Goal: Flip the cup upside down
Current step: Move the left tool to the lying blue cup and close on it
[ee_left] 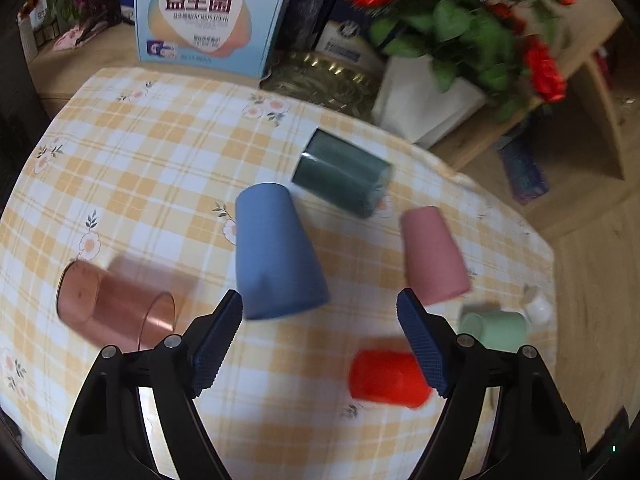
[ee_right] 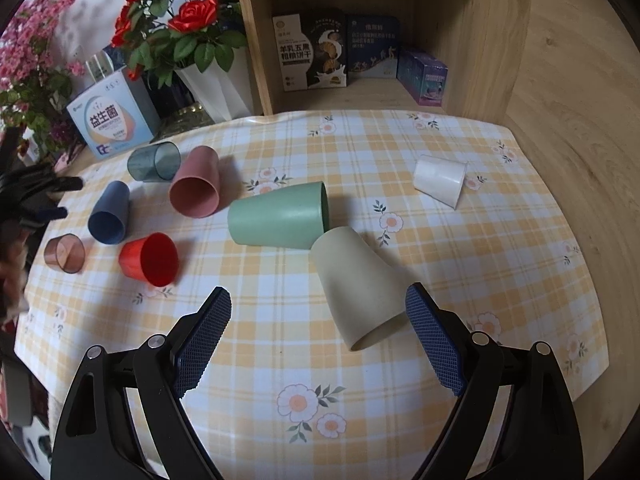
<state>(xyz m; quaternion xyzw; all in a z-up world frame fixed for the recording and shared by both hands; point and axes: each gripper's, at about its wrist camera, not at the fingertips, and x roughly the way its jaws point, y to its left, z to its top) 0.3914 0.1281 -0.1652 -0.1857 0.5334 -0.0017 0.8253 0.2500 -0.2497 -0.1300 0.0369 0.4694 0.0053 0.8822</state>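
Note:
Several cups lie on their sides on a yellow checked tablecloth (ee_right: pixel 400 392). In the left wrist view my left gripper (ee_left: pixel 320 312) is open and empty, just short of a blue cup (ee_left: pixel 276 256), with a pink cup (ee_left: pixel 434 256), red cup (ee_left: pixel 386 378), dark green clear cup (ee_left: pixel 342 174) and brown clear cup (ee_left: pixel 108 308) around it. In the right wrist view my right gripper (ee_right: pixel 320 312) is open and empty, with a beige cup (ee_right: pixel 360 292) lying between its fingers' far ends, near the right finger. A green cup (ee_right: pixel 276 216) and a white cup (ee_right: pixel 440 180) lie beyond.
A white vase of red roses (ee_right: pixel 216 80), a light blue box (ee_right: pixel 112 124) and a wooden shelf with boxes (ee_right: pixel 340 52) stand behind the table. The left gripper also shows at the left edge of the right wrist view (ee_right: pixel 36 200). The wooden wall is at the right.

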